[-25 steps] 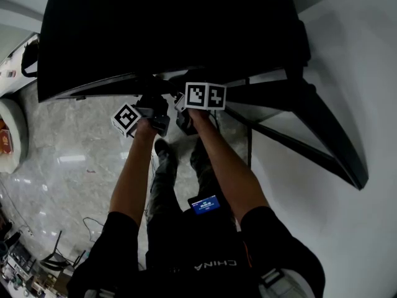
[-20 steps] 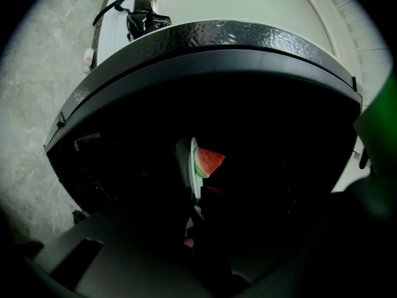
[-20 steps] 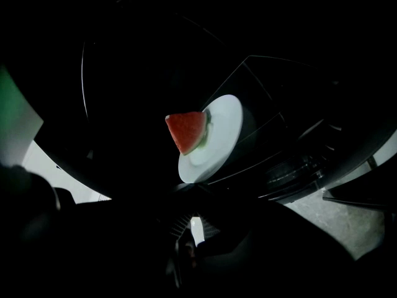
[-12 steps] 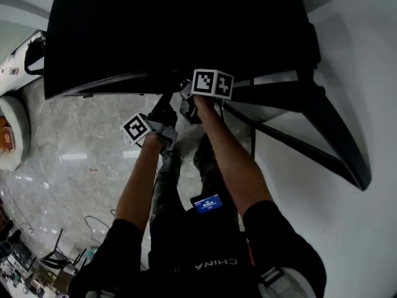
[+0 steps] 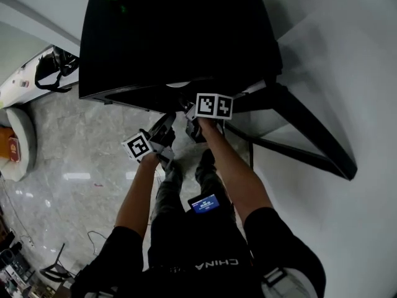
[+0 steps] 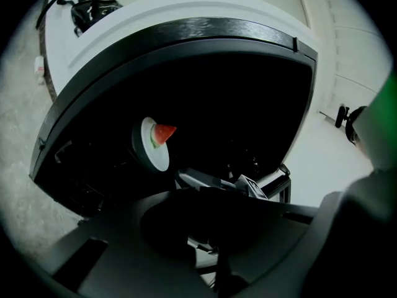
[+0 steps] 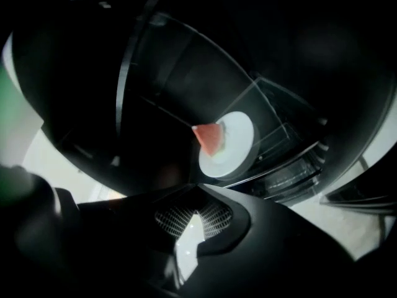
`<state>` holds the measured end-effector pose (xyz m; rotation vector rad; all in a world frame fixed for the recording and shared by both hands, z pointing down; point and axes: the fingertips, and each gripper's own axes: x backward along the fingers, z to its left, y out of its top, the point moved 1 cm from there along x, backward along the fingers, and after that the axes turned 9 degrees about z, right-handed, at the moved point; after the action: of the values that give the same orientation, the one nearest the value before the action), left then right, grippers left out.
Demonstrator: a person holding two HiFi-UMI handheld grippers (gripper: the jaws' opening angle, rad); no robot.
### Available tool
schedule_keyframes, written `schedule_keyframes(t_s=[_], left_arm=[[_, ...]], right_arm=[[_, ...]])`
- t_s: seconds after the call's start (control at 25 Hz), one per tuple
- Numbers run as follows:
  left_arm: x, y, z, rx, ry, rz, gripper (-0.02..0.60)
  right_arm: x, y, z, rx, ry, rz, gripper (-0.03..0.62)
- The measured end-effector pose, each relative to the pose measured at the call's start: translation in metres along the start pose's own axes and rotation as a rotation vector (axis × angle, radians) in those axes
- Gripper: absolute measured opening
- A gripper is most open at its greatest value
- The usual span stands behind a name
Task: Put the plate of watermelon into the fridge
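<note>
Your left hand-held gripper [image 5: 162,129] is at the lower left of the fridge [image 5: 180,36] opening, above the marble floor [image 5: 74,166], angled up and to the right toward the dark interior. In the left gripper view its jaws are closed together and nothing is between them.

The plate [image 6: 151,146] is inside the fridge, apart from both hand-held grippers. One wedge of watermelon [image 6: 164,131] lies on it, red flesh with a green rind. In the right gripper view the plate [image 7: 232,143] rests on a clear shelf [image 7: 273,138] near that shelf's front edge. The wedge [image 7: 209,138] sits at the side of the plate that is on the left in that view.

Your right hand-held gripper [image 7: 198,194] is just to the right of the left one, at the front edge of the fridge opening, and points into the cabinet. Its meshed pads [image 7: 214,219] meet at the tips. It holds nothing, and the plate is beyond the tips without touching them.

The fridge door [image 5: 304,135] stands open at the right, swung out over the white wall side.
</note>
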<state>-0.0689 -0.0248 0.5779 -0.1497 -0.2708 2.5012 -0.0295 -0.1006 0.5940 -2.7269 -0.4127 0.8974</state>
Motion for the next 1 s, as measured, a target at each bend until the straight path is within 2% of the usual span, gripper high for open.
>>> schedule_keyframes(t_s=[0.08,0.16,0.32,0.56,0.68,0.84,1.0], left_arm=[[0.016,0.003,0.006,-0.101,0.046,0.023,0.032],[0.024,0.007,-0.01,-0.204,0.079,0.05,0.032],[0.032,0.008,-0.054,-0.384,0.082,0.109,0.031],[0.047,-0.011,-0.098,-0.522,0.105,0.163,0.031],[0.048,-0.027,-0.11,-0.593,0.142,0.218,0.028],[0.047,-0.051,-0.111,-0.624,0.168,0.254,0.014],[0.04,-0.057,-0.12,-0.666,0.175,0.258,0.012]], right_arm=[[0.003,-0.011,0.004,0.067,0.003,-0.004,0.015],[0.02,-0.016,0.016,0.127,-0.007,0.004,0.015],[0.059,-0.024,0.044,0.242,-0.022,0.012,0.015],[0.113,-0.045,0.075,0.393,-0.043,-0.01,0.015],[0.13,-0.057,0.082,0.446,-0.045,-0.022,0.015],[0.142,-0.074,0.074,0.477,-0.04,-0.029,0.015],[0.154,-0.069,0.071,0.513,-0.046,-0.042,0.015]])
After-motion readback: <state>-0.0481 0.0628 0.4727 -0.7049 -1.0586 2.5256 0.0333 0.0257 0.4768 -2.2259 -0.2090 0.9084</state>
